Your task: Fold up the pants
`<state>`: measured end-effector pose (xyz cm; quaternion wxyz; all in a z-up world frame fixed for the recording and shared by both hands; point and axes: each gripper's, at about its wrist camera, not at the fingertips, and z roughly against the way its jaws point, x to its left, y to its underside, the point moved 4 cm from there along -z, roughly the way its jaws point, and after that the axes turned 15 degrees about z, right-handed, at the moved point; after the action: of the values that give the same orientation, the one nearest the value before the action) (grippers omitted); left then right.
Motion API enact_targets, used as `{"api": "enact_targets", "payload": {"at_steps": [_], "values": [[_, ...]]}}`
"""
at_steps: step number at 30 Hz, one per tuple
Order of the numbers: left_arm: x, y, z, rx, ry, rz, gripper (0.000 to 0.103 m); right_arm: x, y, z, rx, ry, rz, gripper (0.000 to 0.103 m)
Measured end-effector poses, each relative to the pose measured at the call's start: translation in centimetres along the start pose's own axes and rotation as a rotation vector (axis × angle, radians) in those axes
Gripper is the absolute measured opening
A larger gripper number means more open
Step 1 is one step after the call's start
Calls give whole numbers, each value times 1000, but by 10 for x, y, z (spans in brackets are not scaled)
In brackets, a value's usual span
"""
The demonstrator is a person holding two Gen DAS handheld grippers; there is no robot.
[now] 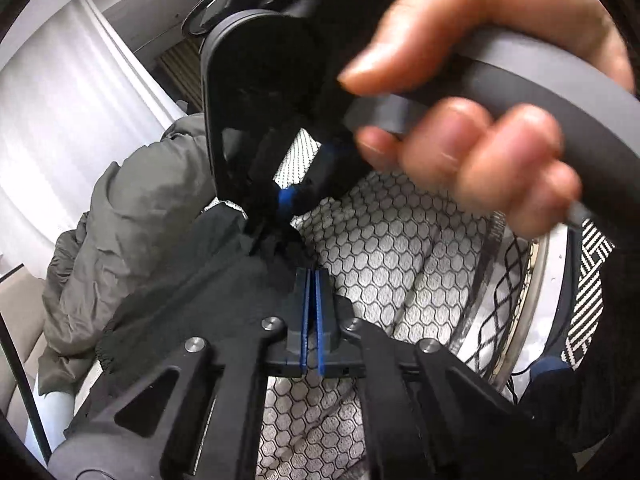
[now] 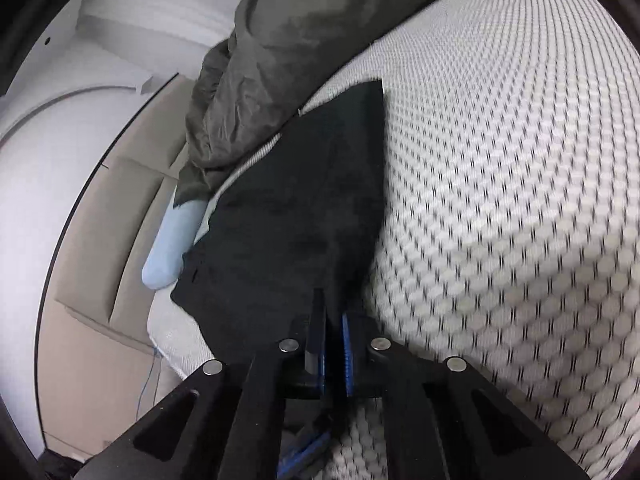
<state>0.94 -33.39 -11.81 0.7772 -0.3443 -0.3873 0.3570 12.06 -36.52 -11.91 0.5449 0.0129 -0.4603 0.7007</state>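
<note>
Mid-fold: left gripper point(image 1: 311, 280) and right gripper point(image 2: 334, 312) both pinching pants point(image 2: 304, 216); next, laying edge flat on bed point(image 2: 500, 200).

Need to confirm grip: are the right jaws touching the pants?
Touching. In the right wrist view, the pants run between the right gripper jaws.

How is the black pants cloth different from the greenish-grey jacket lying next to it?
The pants are black and lie fairly flat and smooth; the jacket is olive-grey, puffy and wrinkled. The right gripper is shut on the pants with cloth between its fingers, while nothing grips the jacket. The pants lie nearer the camera; the jacket is heaped behind them. Both rest on the honeycomb-patterned mattress.
</note>
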Motion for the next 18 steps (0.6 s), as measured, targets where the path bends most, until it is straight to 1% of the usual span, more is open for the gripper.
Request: {"api": "enact_targets", "payload": {"at_steps": [3,6,8,9,10,11,12,13,14,15,16,17,18], "values": [[-1,-2,-5,13,8,30,0,-6,-10,-7,-15,-9,-40,5],[-1,-3,-9,13,2,31,0,-12,-15,-11,-24,-27,-71,6],[2,-5,-8,14,10,50,0,-25,-15,-3,-32,-46,-109,9],[3,-8,-5,16,19,72,1,-27,-16,1,-48,-42,-121,12],[6,-11,-2,16,31,96,1,-28,-17,7,-66,-30,-122,18],[13,-14,4,14,55,136,4,-26,-17,16,-92,-1,-107,21],[20,-19,6,11,74,175,5,-25,-17,23,-115,21,-87,31],[29,-22,10,13,95,222,7,-21,-17,33,-144,47,-57,38],[42,-25,12,18,114,280,15,-16,-15,42,-173,71,-28,52],[57,-27,16,18,129,345,30,-12,-13,47,-188,89,-4,58],[72,-28,19,11,129,396,41,-6,-9,51,-200,107,27,59],[94,-28,23,-3,115,465,62,1,-5,55,-207,119,61,61],[109,-27,26,-14,108,507,71,7,-1,57,-213,139,90,66]]}}
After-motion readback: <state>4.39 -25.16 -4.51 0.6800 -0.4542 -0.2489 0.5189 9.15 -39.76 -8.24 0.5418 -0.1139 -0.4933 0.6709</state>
